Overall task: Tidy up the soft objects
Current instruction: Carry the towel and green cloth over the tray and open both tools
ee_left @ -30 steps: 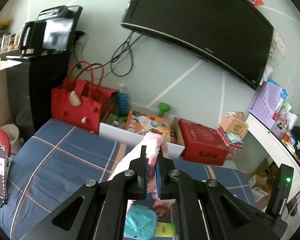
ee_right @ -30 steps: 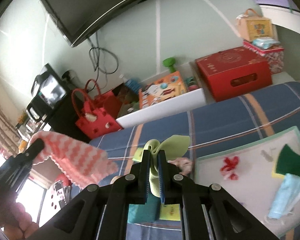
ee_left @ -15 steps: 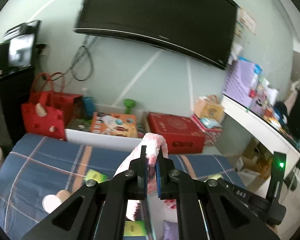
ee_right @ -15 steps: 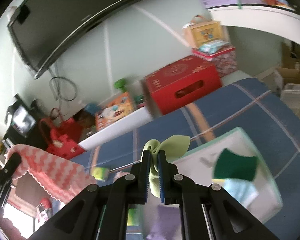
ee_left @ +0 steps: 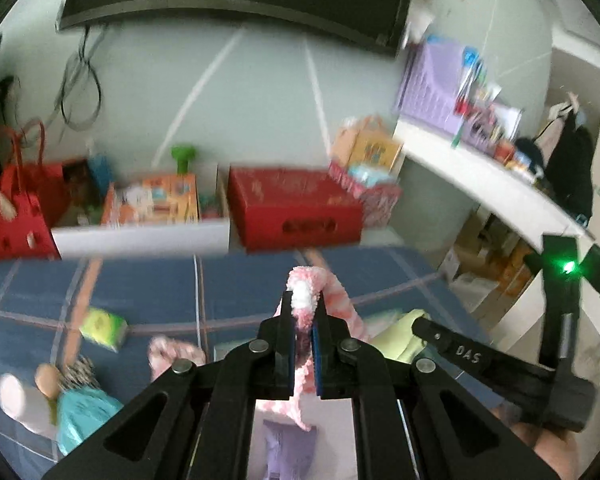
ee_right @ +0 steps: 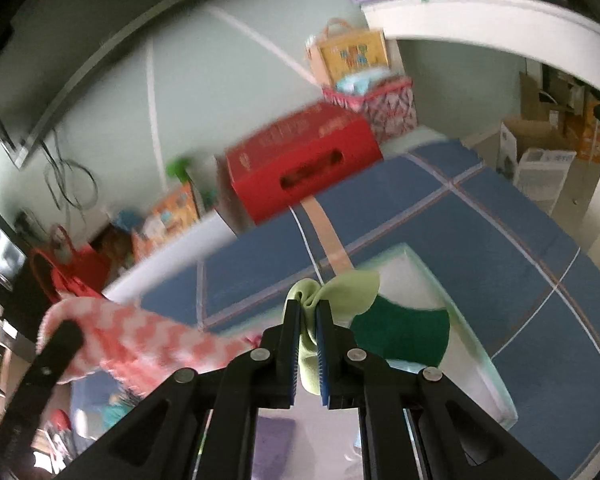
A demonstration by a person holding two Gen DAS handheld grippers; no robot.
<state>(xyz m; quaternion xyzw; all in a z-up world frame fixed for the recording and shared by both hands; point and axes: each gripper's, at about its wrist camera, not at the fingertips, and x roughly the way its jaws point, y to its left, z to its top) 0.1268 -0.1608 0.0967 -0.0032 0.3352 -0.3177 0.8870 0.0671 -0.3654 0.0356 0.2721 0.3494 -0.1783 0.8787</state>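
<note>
Both grippers are loaded and in the air, so the step in hand looks like the carry between picking up and putting down. The left gripper (ee_left: 303, 318) has its jaws pressed together on a pink-and-white fluffy cloth (ee_left: 306, 294), which bunches above the tips at the lower centre of the left view and hangs down between the arms; in the right view the same cloth (ee_right: 140, 336) stretches across the lower left. The right gripper (ee_right: 308, 320) pinches a light green cloth (ee_right: 340, 290), its loose end fanning out to the right of the tips, at the lower centre of that frame. Below and to the right of it lies a pale tray (ee_right: 432, 276) on the blue checked bed (ee_right: 500, 208), with a dark green sponge-like piece (ee_right: 404, 336) already on it, so the tray is probably where the soft things are gathered. In the left view, more items lie on the bed at the lower left: a small yellow-green packet (ee_left: 102, 326), a pink scrunched piece (ee_left: 172, 354) and a teal bag (ee_left: 82, 412). Both views are blurred, and how high the cloths are above the tray cannot be told. The next move likely calls for bringing each cloth low over the tray, clear of the sponge, then spreading the jaws so the fabric drops inside the rim rather than draping over the edge; the long pink cloth may trail and need gathering.
</note>
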